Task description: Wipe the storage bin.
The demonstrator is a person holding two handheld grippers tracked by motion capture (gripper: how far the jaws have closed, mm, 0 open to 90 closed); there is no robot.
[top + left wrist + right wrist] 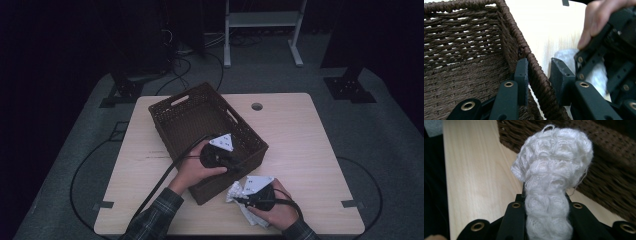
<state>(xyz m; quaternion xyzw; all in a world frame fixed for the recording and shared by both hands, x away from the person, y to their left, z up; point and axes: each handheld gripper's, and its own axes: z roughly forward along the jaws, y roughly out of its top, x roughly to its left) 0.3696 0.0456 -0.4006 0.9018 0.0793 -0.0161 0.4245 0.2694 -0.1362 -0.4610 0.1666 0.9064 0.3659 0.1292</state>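
Observation:
A brown woven basket (235,117) stands in the middle of the light wooden table (295,135). My left gripper (240,162) straddles its near right wall, one jaw inside and one outside, shut on the wall (537,72). My right gripper (239,197) is in front of the basket, near the table's front edge, shut on a white knitted cloth (233,190). In the right gripper view the cloth (554,162) bunches up out of the jaws (546,202), with the basket's outer wall (609,177) just behind it. The left gripper view shows the cloth (566,56) beside the basket (469,50).
A round cable hole (257,106) sits in the table's far edge. Cables trail from both grippers over the front of the table. A white metal frame (262,20) stands on the floor behind. Bare tabletop (479,182) lies left and right of the basket.

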